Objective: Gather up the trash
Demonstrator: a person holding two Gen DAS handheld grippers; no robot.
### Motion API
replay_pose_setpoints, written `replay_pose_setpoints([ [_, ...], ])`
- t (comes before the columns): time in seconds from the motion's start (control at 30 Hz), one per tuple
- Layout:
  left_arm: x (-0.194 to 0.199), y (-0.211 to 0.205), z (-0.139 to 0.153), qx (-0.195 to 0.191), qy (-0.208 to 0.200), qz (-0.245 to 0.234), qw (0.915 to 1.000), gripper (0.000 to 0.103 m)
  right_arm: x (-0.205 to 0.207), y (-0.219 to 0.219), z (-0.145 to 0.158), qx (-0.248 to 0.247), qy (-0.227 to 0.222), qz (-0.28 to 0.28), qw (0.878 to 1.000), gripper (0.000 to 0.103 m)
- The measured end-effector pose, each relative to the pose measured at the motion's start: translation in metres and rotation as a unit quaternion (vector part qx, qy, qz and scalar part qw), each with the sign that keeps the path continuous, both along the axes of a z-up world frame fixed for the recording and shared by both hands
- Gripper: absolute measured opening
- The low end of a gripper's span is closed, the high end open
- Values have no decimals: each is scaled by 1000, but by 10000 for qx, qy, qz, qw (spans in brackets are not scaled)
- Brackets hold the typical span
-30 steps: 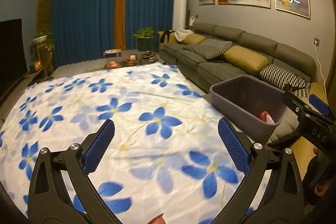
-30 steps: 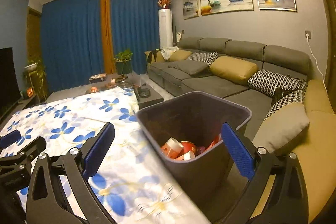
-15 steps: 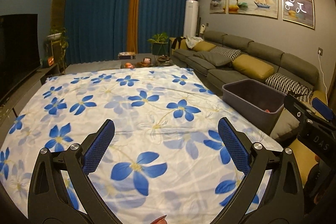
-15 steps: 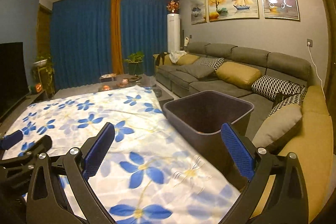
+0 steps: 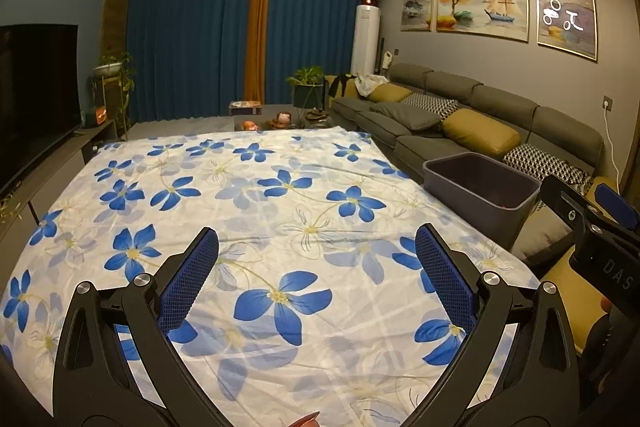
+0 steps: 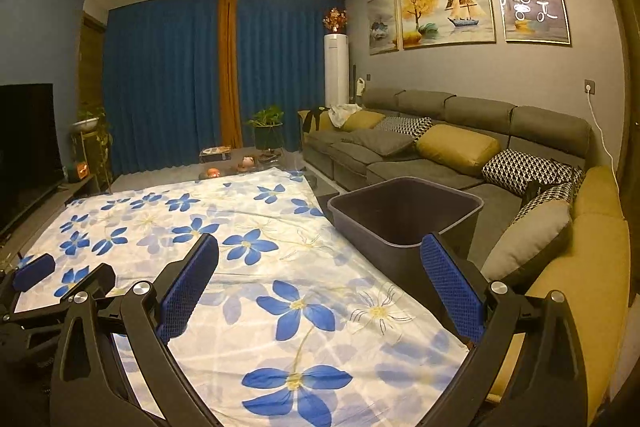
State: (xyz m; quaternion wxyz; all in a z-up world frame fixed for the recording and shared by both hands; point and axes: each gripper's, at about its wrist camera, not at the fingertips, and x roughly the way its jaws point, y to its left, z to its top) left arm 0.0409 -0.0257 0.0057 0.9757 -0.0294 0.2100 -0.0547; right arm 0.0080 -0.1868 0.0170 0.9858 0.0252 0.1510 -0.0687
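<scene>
A dark grey trash bin (image 5: 480,183) stands at the right edge of a table covered by a white cloth with blue flowers (image 5: 256,211). It also shows in the right wrist view (image 6: 404,215); its contents are hidden from here. My left gripper (image 5: 316,267) is open and empty above the near part of the cloth. My right gripper (image 6: 320,279) is open and empty, above the cloth's right side, just short of the bin. No loose trash shows on the cloth.
A long grey sofa (image 5: 460,119) with yellow and patterned cushions runs along the right wall behind the bin. A TV (image 5: 36,87) stands at left. A low table with small items (image 5: 276,123) and a plant (image 5: 308,87) sit beyond the cloth.
Both grippers have pulled back and risen from the bin. The bin now looks smaller and farther, and its contents have dropped out of sight. Both stay open.
</scene>
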Motion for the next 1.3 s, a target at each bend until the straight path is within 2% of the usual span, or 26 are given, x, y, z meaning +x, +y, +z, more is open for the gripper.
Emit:
replay_pose_setpoints([
  [1.3, -9, 4, 10, -80, -47, -15, 10000, 97, -5, 2, 3, 21, -73, 67, 9999, 97],
])
